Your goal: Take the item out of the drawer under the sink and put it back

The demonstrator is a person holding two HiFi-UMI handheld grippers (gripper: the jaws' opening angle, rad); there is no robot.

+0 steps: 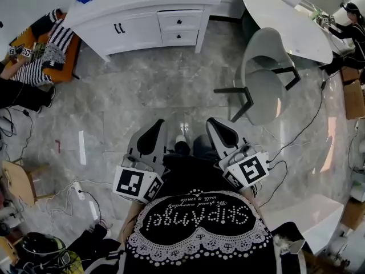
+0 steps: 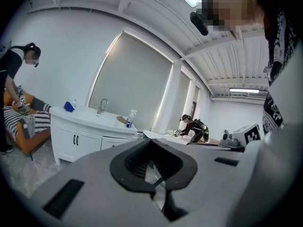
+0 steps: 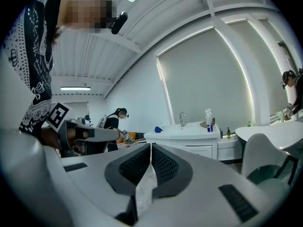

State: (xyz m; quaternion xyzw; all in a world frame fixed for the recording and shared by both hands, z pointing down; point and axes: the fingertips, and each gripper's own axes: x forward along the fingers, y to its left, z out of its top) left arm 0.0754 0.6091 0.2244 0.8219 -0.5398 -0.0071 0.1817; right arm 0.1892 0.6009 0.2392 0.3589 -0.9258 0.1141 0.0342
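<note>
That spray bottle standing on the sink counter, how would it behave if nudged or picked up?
The spray bottle stands tall and narrow, so a nudge near its top would probably tip it. It looks plastic, so likely light and not fragile; how full it is cannot be told.

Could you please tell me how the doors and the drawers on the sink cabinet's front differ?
In the head view the doors fill the left of the sink cabinet front; the drawers sit at its right. The doors stand side by side, the drawers stacked one above the other. The doors carry long black bar handles; each of the drawers has a small black knob. Both are white and closed.
</note>
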